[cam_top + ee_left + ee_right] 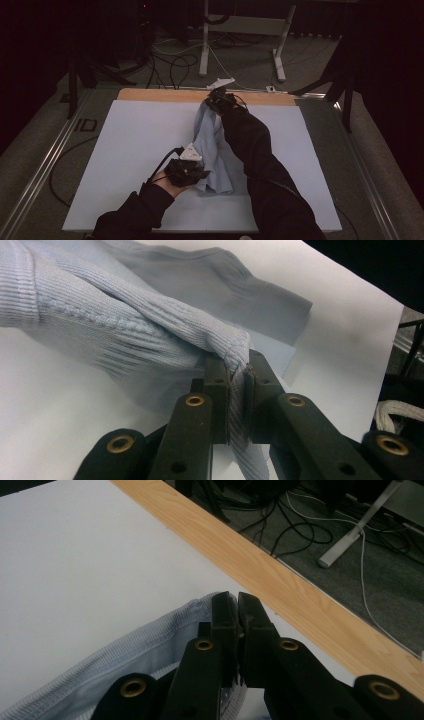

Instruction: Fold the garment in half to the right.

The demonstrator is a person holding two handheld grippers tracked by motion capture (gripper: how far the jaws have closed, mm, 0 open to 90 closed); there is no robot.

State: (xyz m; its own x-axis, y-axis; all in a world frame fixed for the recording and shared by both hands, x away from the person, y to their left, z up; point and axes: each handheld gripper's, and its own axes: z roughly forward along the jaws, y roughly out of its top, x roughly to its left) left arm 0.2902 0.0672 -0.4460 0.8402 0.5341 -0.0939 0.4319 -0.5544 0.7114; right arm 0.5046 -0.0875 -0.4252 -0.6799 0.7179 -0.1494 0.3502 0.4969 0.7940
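We hold a pale blue knitted garment with ribbed edges [212, 150], and it hangs stretched between our two grippers above the white sheet [125, 150] that covers the table; only its lower folds, near the front edge of this sheet, seem to rest on the surface. The left gripper [239, 371] is closed tight on a twisted ribbed edge of the garment, which passes between the two black pads, and the right gripper [236, 611] is also closed, with a thin ribbed hem pinched between its jaws. We think the two grips are at opposite ends so that the fabric can be pulled long and shaken out before it is laid flat or folded. The knit looks soft and thick, with fine vertical ribs, and it is bunched and rolled near the left gripper, while a smoother cuff or band lies farther back on the sheet. Beyond the far edge of the sheet runs a light wooden strip [280, 580], and behind it are grey carpet and loose black cables [170, 62].
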